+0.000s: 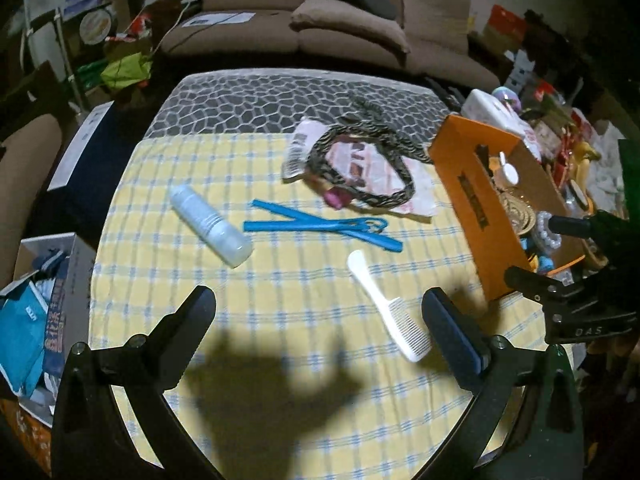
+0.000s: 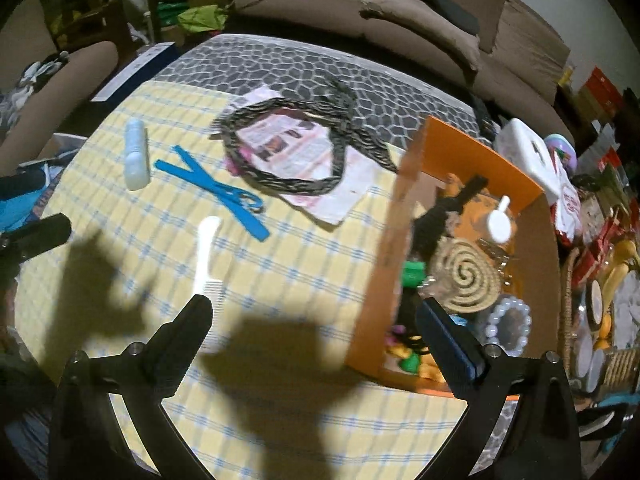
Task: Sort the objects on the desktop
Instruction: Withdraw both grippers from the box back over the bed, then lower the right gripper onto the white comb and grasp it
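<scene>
On the yellow checked cloth (image 1: 280,300) lie a white comb (image 1: 384,306), blue scissors-like tongs (image 1: 320,226), a pale blue bottle (image 1: 210,224) on its side and a zebra-striped band (image 1: 360,168) on a printed sheet. They also show in the right wrist view: the comb (image 2: 206,256), the tongs (image 2: 216,190), the bottle (image 2: 136,154), the band (image 2: 288,140). An orange box (image 2: 404,240) with several small items stands at right. My left gripper (image 1: 320,320) is open and empty above the cloth, with the comb by its right finger. My right gripper (image 2: 314,324) is open and empty at the box's near left edge.
A brown sofa (image 1: 340,20) stands behind the table. A box with blue items (image 1: 32,312) sits at the left below the table. Cluttered goods and a wicker basket (image 2: 580,320) lie to the right of the orange box (image 1: 472,200). The right gripper shows in the left view (image 1: 560,256).
</scene>
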The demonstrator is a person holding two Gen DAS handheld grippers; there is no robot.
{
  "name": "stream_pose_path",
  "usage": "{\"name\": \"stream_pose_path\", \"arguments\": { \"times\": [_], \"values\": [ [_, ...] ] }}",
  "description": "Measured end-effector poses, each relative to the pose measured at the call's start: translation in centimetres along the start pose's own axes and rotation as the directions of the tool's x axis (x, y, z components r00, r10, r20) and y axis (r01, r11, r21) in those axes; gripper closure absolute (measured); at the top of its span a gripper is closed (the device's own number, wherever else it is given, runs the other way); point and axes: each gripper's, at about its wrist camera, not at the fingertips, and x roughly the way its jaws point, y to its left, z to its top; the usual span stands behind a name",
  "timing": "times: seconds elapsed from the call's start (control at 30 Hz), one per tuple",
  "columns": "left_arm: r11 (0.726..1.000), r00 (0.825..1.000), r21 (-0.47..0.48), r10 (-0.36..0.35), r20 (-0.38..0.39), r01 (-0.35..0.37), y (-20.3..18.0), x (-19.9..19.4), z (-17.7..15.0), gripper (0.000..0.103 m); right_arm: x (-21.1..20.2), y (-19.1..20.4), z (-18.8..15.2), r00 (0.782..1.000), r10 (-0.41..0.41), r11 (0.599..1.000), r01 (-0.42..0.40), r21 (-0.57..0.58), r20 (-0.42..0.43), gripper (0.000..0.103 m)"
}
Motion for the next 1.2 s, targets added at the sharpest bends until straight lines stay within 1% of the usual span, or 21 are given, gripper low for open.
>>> {"name": "stream_pose_path", "arguments": {
  "times": [0.1,0.33,0.57,0.8,0.83,0.87,0.97,1.0,1.07,1.2],
  "values": [
    [1.000,1.000,-0.011,-0.005,-0.014,0.004,1.0,0.3,-0.9,0.000,0.3,1.2,0.0,1.000,0.023,1.000,-0.023,0.004,0.008,0.000],
    [1.000,0.998,-0.012,0.016,-0.058,-0.017,2.6,2.0,-3.1,0.000,1.7,3.8,-0.3,0.996,0.082,0.997,-0.082,0.012,0.031,0.000],
    [0.998,0.997,-0.066,0.001,-0.076,-0.006,4.2,3.8,-4.6,0.000,4.0,5.3,-0.9,0.989,0.144,0.989,-0.145,0.036,0.030,0.000],
    [0.997,0.998,-0.079,-0.020,-0.062,0.015,3.9,5.4,-5.1,0.000,6.1,5.6,-1.6,0.984,0.174,0.983,-0.176,0.053,0.038,0.000],
    [0.996,0.998,-0.083,-0.022,-0.061,0.017,3.8,5.6,-5.1,0.000,6.2,5.8,-1.7,0.982,0.188,0.978,-0.190,0.086,0.038,0.000],
    [0.996,0.998,-0.090,-0.025,-0.057,0.020,3.9,5.8,-5.0,0.000,6.3,5.8,-1.8,0.980,0.192,0.977,-0.196,0.087,0.045,0.000],
    [0.994,0.999,-0.110,-0.033,-0.030,0.029,3.8,5.9,-4.6,0.000,6.7,5.9,-2.2,0.979,0.196,0.976,-0.200,0.083,0.060,0.001],
    [0.993,0.999,-0.116,-0.038,-0.021,0.035,3.8,5.9,-4.5,0.000,6.8,6.0,-2.3,0.979,0.194,0.977,-0.198,0.076,0.058,0.001],
    [0.990,0.998,-0.130,-0.059,-0.014,0.057,3.9,6.2,-4.3,0.000,7.1,6.2,-2.6,0.980,0.191,0.979,-0.194,0.060,0.053,0.005],
    [0.986,0.996,-0.150,-0.081,-0.039,0.074,4.0,7.0,-4.4,0.000,7.4,6.0,-3.0,0.974,0.222,0.972,-0.225,0.071,0.054,0.012]
  ]
}}
